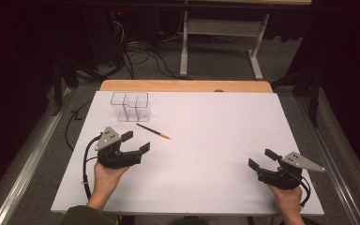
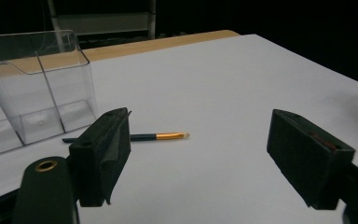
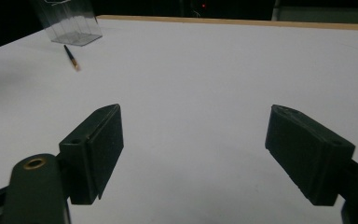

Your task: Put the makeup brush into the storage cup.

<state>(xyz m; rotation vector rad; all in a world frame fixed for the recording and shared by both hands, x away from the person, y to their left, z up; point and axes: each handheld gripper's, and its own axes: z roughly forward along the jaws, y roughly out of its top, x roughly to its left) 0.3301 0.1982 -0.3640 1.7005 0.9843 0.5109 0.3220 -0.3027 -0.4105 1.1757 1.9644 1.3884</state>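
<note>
The organizer (image 2: 37, 84) is clear, glossy plastic with smooth walls that catch the light, and the pencil (image 2: 149, 136) beside it has a dark, smooth shaft with a shiny orange-gold band near its pale tip. The sheet (image 1: 215, 136) over the table looks like matt white paper, while the strip of table (image 1: 183, 86) showing at its far edge is light wood with a smooth finish. Both the left gripper (image 1: 134, 142) and the right gripper (image 1: 262, 159) are matt black plastic, each topped by a dull grey plate, and their jaws carry dark, slightly rough pads.
</note>
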